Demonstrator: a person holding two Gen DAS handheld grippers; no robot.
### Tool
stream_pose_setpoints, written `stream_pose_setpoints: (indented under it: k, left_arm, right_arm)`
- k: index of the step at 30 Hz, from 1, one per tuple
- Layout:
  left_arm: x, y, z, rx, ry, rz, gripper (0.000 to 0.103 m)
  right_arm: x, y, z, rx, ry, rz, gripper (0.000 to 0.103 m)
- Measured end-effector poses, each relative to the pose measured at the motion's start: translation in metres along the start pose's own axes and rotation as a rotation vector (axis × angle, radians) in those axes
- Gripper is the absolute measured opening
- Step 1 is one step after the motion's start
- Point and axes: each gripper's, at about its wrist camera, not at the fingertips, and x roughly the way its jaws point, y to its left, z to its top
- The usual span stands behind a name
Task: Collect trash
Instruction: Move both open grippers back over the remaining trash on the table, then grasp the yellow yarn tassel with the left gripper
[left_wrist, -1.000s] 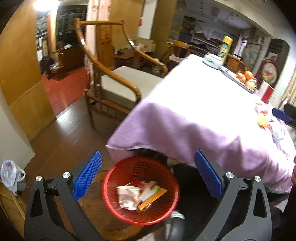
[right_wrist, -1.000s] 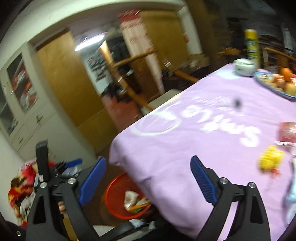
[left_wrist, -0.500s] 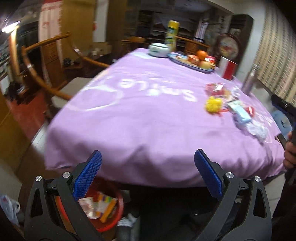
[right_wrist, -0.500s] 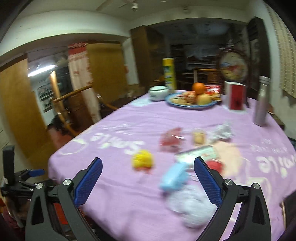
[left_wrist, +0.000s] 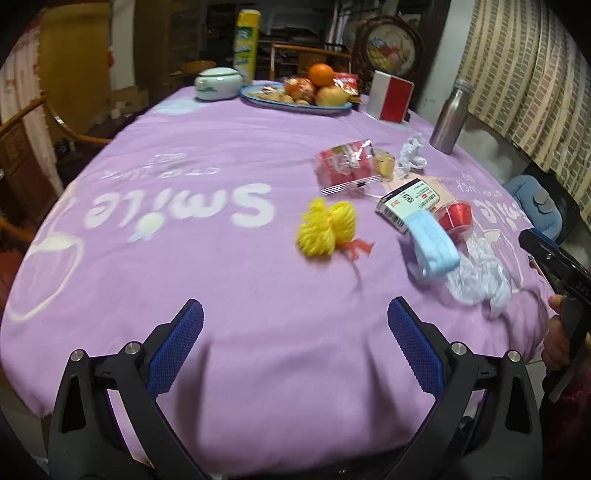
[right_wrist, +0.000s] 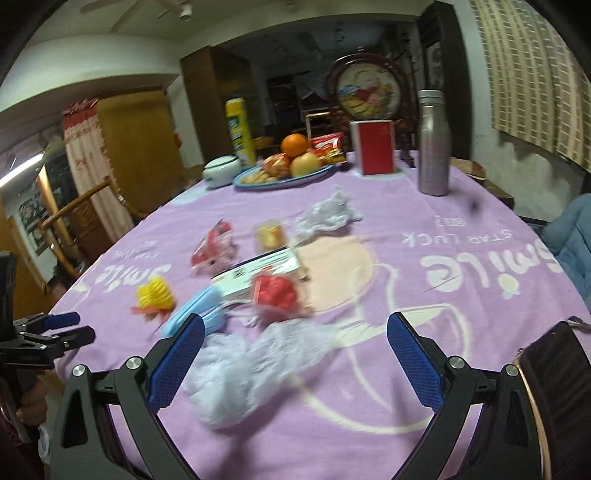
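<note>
Trash litters my purple tablecloth (left_wrist: 221, 280): yellow mesh (left_wrist: 327, 230), blue face mask (left_wrist: 434, 245), crumpled plastic (right_wrist: 243, 369). Both my left claw (left_wrist: 295, 343) and right claw (right_wrist: 295, 350) gape empty.

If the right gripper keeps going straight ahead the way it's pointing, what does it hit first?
Most likely the crumpled clear plastic bag, lying on the purple tablecloth just ahead of the open right gripper. Blur makes depth uncertain.

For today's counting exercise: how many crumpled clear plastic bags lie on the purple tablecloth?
2. One crumpled clear plastic bag lies at the near edge, by the blue face mask; the other sits farther back, toward the metal bottle.
</note>
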Motion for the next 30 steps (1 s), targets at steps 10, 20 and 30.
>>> stream_pose_setpoints:
  k: [10,20,30]
  left_arm:
    - [0.054,-0.017,0.042,0.010,0.053,-0.043,0.096]
    - [0.089,-0.007,0.060,-0.068,0.096,-0.030,0.096]
    - [0.089,0.003,0.057,-0.125,0.103,-0.078,0.096]
  right_arm:
    - [0.021,-0.028,0.014,0.121,-0.006,0.029,0.097]
    - [0.045,-0.039,0.015,0.197,0.089,0.094,0.097]
    - [0.053,-0.041,0.012,0.222,0.136,0.105,0.097]
